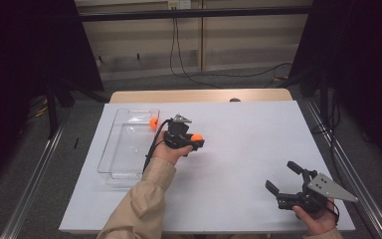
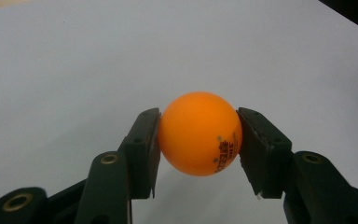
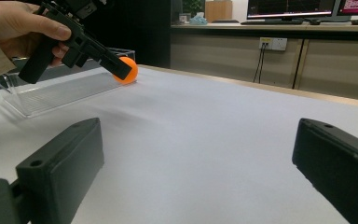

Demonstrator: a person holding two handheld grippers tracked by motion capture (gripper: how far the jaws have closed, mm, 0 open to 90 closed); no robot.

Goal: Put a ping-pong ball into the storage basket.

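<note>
My left gripper (image 1: pixel 197 140) is shut on an orange ping-pong ball (image 2: pixel 199 133), which it holds just above the white table sheet, right of the tray. The ball (image 1: pixel 197 137) shows at the gripper's tip, and black print is visible on its side. In the right gripper view the same ball (image 3: pixel 129 70) sits behind the far gripper's black jaw. A second orange ball (image 1: pixel 153 123) lies inside the clear plastic tray (image 1: pixel 110 160), at its far right corner. My right gripper (image 1: pixel 282 178) rests at the near right of the table, jaws wide apart with nothing between them.
The white sheet (image 1: pixel 248 139) covers a wooden table whose bare back edge (image 1: pixel 199 95) shows beyond it. Metal rails run along both sides of the table. Cables hang on the wall behind.
</note>
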